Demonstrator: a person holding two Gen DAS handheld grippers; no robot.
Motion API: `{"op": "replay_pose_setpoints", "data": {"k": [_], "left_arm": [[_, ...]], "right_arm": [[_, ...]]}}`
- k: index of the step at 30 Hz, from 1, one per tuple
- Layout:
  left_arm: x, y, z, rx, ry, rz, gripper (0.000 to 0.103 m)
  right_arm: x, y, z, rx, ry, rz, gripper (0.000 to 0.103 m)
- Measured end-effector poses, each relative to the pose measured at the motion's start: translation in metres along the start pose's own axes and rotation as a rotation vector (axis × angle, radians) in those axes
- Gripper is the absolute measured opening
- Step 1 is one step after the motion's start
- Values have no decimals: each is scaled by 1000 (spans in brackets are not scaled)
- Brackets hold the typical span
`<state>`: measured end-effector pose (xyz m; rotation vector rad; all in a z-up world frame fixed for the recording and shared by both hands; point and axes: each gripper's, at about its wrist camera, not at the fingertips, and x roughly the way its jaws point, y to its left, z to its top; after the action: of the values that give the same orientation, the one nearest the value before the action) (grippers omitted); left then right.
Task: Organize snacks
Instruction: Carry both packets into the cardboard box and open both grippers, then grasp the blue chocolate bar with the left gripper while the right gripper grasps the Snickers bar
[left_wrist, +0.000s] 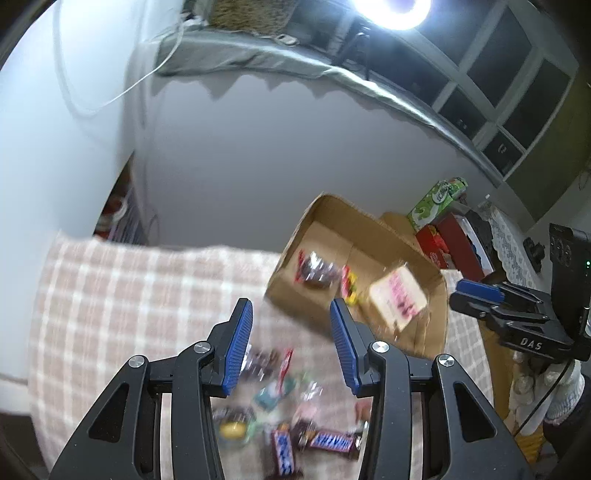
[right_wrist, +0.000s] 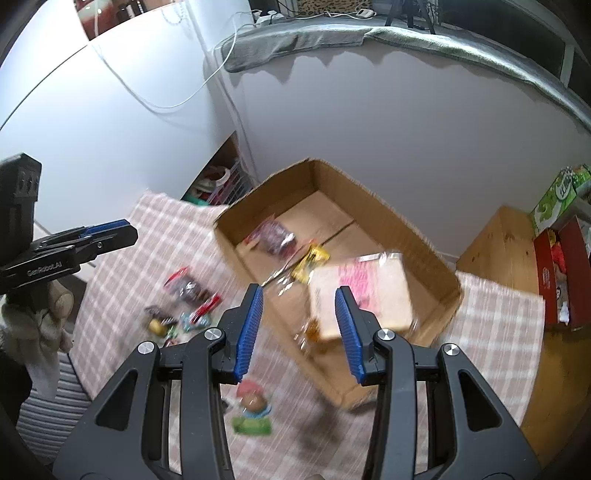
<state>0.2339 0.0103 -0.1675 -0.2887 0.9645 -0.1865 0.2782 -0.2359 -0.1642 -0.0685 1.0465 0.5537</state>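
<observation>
- Left wrist view: the left gripper (left_wrist: 291, 345) has its blue pads apart with nothing between them. Below it, on the checked cloth (left_wrist: 110, 295), lies a blurred heap of snacks (left_wrist: 288, 417), with two blue chocolate bars (left_wrist: 332, 441) nearest the camera.
- The cardboard box (left_wrist: 424, 254) stands further back, near the wall. Inside are a dark packet (left_wrist: 317, 275), a yellow packet (left_wrist: 349, 286) and a pale pack with pink print (left_wrist: 399, 295).
- Right wrist view: the right gripper (right_wrist: 300, 325) is also parted and empty, above the near edge of the box (right_wrist: 258, 192).
- A small green and pink packet (right_wrist: 253, 410) lies on the cloth (right_wrist: 491, 325) under the gripper.
</observation>
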Motion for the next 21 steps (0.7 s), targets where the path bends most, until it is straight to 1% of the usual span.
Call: {"op": "replay_pose_setpoints", "data": {"k": [5,9,15,21], "left_arm": [[-10,14,-32,-51,27,7,42],[-13,18,-56,-102,47,-2,42],[-12,19,-96,-138,93,-3,42],[-3,17,-115,-141,137,1,42]], "right_arm": [[-7,16,-31,3,30,44,42],[-5,32,-54,-19,62,54,42],[11,50,-87,-27,128,85,42],[33,67,-104,-79,183,95,42]]}}
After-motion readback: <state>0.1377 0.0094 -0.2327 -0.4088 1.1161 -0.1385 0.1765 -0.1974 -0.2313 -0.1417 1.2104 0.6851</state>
